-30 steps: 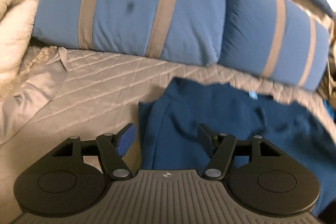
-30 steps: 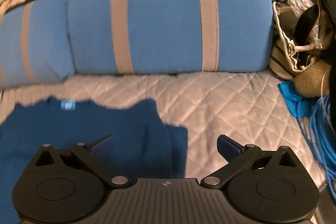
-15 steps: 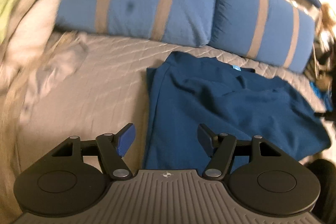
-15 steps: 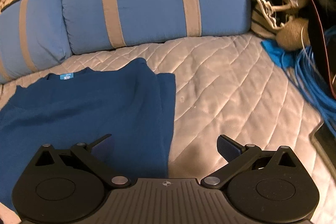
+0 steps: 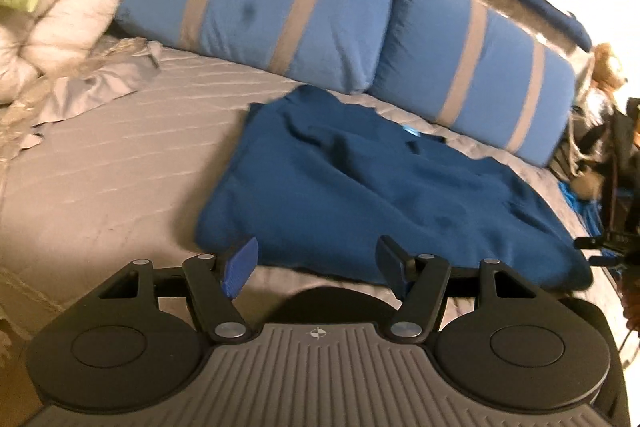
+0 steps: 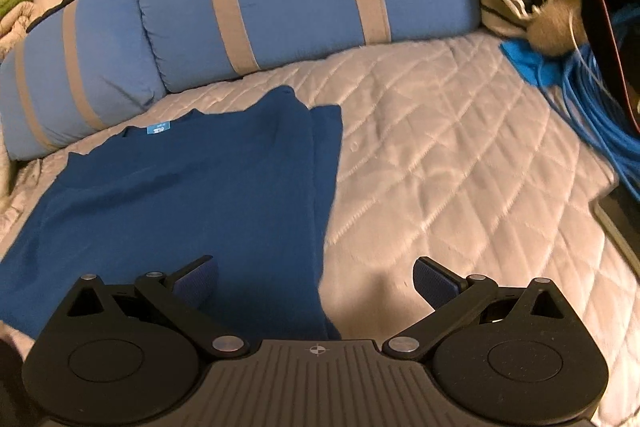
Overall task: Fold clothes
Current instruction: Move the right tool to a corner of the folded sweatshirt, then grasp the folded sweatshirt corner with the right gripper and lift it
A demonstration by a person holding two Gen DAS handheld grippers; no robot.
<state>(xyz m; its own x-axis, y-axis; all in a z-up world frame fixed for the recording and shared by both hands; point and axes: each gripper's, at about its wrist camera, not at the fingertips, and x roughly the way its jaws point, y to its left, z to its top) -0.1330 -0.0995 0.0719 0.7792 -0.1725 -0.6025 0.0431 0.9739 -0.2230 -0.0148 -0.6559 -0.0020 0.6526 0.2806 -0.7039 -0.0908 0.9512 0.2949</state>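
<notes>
One dark blue cotton T-shirt (image 5: 384, 195) lies on the grey quilted bed (image 6: 460, 155), sides apparently tucked in, lengthwise fold left. Left gripper (image 5: 316, 263) and right gripper (image 6: 316, 279) hover wide, empty

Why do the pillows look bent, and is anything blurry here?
Both views bow from the fisheye lens. Left wrist view: the striped pillows curve, the white bedding at the left edge is smeared. Right wrist view: sharper, and a shadow lies on the quilt beside the blue shirt.
</notes>
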